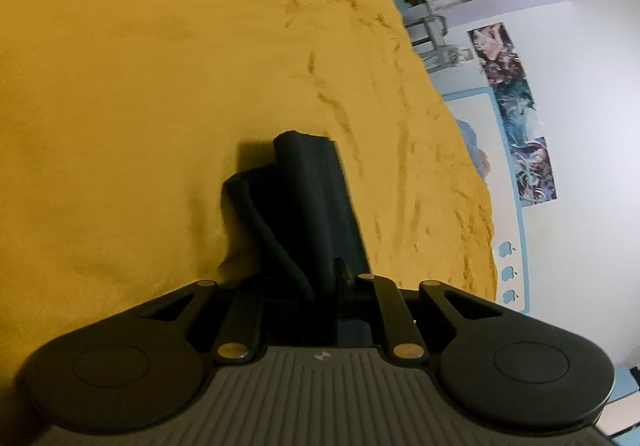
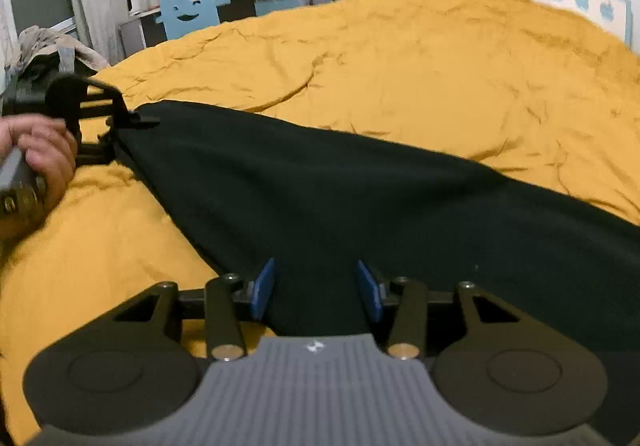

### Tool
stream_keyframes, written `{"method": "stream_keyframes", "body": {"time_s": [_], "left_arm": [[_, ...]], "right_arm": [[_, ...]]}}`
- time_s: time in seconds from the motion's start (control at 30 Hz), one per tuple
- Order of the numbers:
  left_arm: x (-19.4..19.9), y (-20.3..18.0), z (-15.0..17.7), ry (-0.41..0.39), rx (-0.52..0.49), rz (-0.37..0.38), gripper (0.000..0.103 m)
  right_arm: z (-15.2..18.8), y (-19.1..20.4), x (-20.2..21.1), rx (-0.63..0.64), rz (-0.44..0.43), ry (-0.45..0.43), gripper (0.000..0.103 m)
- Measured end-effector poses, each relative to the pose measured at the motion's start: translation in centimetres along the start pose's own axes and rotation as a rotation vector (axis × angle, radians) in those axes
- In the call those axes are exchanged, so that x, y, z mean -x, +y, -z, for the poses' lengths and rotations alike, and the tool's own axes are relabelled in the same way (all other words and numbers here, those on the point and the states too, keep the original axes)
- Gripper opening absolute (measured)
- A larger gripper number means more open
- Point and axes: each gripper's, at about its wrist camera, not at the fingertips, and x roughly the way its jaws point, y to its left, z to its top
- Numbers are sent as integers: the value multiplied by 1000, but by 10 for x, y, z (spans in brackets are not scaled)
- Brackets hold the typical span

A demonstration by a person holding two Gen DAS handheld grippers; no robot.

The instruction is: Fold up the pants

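- Pants (image 2: pixel 360 214) lie on the bed (image 2: pixel 400 66), a dark strip across the yellow cover, running from the left claw (image 2: pixel 136 120) toward the right edge of the right wrist view.
- Left claw is clamped on a pants end: in its own view the cloth (image 1: pixel 304 198) bunches and runs straight into the closed jaws. A hand (image 2: pixel 40 154) holds that tool, left of the pants.
- Right claw (image 2: pixel 316 292) stands half open, blue pads (image 2: pixel 264 288) on either side of the pants near their near edge. Cloth sits between the pads, but I see no pinch; not gripping, as far as I can tell.
- Progress, my read: early. One end secured, second grasp not yet made. Pants look like a single long panel, possibly legs already laid together; no cross fold visible.
- Left to do, judged: close the right claw on the cloth, then bring one end over the other and flatten.
- Hidden or unclear:
  - Left claw tips are buried in cloth in its own view, so the exact grip point is not visible.
  - Cannot tell waistband from hems; the fabric is uniformly dark with no seams showing.
  - The pants' far end runs out of frame to the right of the right claw.
  - Layer count under the right claw is unreadable.
  - Right wrist view is slightly blurred at the hand.
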Motion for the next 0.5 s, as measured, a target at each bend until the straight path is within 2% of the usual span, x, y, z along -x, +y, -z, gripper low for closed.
{"method": "stream_keyframes", "body": {"time_s": [0.2, 0.37, 0.5], "left_arm": [[12, -29, 6, -44, -97, 94, 9], [21, -75, 22, -32, -242, 140, 8], [28, -109, 38, -28, -321, 192, 8]], "right_arm": [[2, -10, 7, -54, -26, -9, 43], [0, -26, 27, -153, -49, -47, 43], [1, -40, 44, -212, -47, -75, 43]]}}
